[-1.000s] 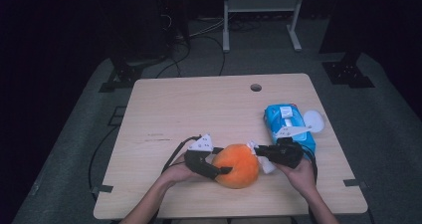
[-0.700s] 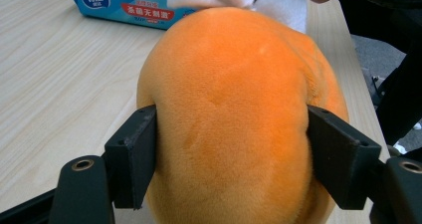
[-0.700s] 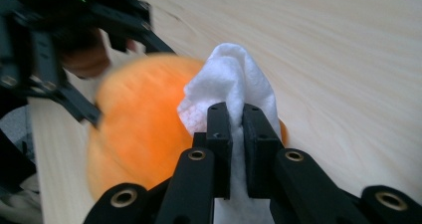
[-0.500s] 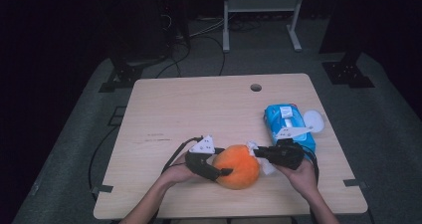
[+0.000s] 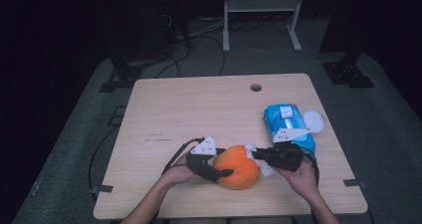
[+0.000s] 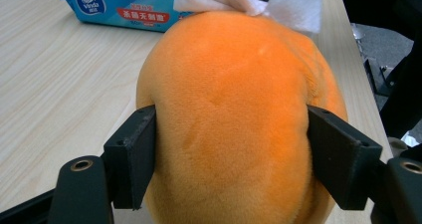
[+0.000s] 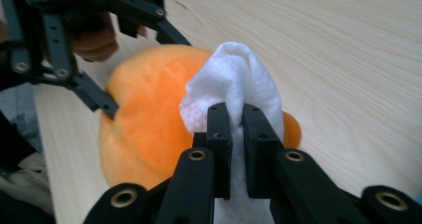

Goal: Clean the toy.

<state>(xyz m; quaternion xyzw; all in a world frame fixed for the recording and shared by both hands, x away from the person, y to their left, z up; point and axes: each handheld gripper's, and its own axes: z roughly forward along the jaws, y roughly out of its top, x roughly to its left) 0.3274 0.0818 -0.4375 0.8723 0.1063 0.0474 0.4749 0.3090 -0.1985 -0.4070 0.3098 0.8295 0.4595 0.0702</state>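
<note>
Right tool point(image 5: 255, 154) with wipe point(image 5: 250, 148) edged onto plush point(image 5: 238, 167).

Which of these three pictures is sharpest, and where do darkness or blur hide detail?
Left gripper view: sharpest, orange plush toy evenly lit. Right gripper view: white wipe crisp, the left gripper beyond slightly blurred. High view: table lit, surroundings nearly black.
</note>
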